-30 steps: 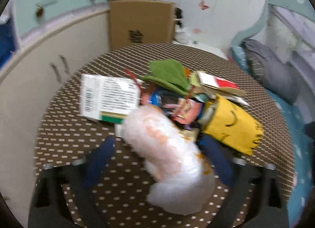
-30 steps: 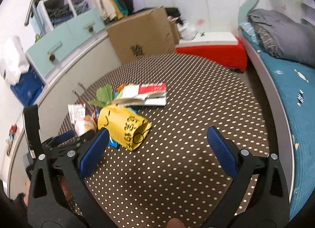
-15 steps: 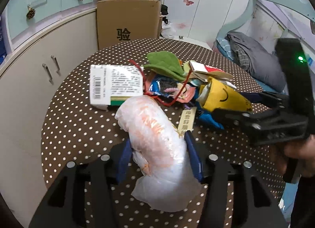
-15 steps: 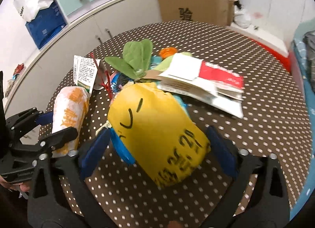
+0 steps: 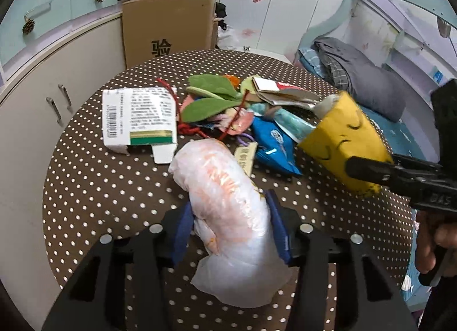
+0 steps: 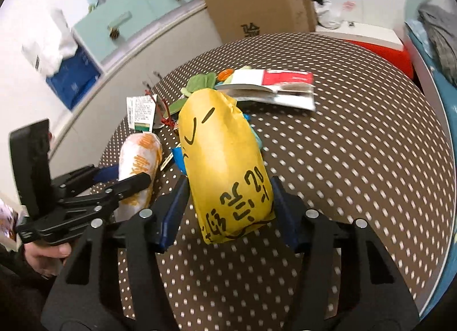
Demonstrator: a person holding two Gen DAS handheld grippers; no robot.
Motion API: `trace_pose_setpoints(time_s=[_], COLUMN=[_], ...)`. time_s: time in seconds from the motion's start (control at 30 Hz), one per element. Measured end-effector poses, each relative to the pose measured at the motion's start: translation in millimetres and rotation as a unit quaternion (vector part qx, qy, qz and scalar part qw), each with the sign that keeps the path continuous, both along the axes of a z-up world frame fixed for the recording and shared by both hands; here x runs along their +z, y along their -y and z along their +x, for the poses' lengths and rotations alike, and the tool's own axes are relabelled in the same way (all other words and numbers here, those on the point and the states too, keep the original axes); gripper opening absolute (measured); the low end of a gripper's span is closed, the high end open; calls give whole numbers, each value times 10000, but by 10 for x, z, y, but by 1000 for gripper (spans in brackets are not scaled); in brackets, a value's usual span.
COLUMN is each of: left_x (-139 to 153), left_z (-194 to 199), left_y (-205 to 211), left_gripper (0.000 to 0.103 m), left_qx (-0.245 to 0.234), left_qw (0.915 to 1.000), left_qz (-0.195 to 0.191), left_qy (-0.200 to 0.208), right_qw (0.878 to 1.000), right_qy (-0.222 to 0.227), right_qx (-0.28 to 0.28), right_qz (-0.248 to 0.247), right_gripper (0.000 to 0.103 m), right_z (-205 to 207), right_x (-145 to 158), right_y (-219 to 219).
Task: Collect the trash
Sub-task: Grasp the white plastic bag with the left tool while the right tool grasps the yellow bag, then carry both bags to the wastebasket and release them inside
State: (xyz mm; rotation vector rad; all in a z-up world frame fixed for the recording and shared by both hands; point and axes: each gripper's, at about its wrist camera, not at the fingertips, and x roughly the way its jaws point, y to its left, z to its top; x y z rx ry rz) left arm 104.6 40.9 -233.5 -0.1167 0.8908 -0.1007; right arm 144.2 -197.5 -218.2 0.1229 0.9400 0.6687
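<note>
White bag [image 5: 228,202]: we see a crumpled translucent plastic bag with orange print, lying lengthwise at lower centre of the left wrist view, squeezed at its middle.
Yellow bag [image 6: 225,171]: we see a stuffed yellow paper bag with a drawn face and black script, at centre of the right wrist view.
Flat carton [image 5: 138,115]: white, barcode and green stripe, lying flat at centre left.
Blue wrapper [image 5: 274,145]: crumpled, at centre, beside green leaf-shaped pieces [image 5: 211,93].
</note>
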Motion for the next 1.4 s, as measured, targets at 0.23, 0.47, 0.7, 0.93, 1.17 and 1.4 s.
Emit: trace_pose_setpoints(time_s=[0.23,0.47,0.7,0.93,1.17,1.4], left_x=[208,590,939,1191,1176,938], left_z=[-40,18,231,491,689,896], left_y=[160,418,930,1639,2463,3014], left_gripper=[48,47,47,47,47,47], left_qx=[-167,-443,-979,-1588,-2194,-2512], left_qw=[9995,9966,9886,9769,9659,9622], left_qz=[8,6,9,-141,-307,-277], left_qy=[262,695,1144,1425,1340,1012], right_qw=[9975,9914,9798,9560,9317,9259], right_qy=[112,252,655,1127,1055,382], right_qx=[-540,-833,-1357,-2299,-3360,-3736], right_qz=[435,981,1316,1434,890,415], right_gripper=[57,57,57,57,57,57], right_z=[-56,-46,-134,-261,-237,12], right_x=[181,381,688,976,738,-46], right_y=[427,828,1367,2225,2962,3338])
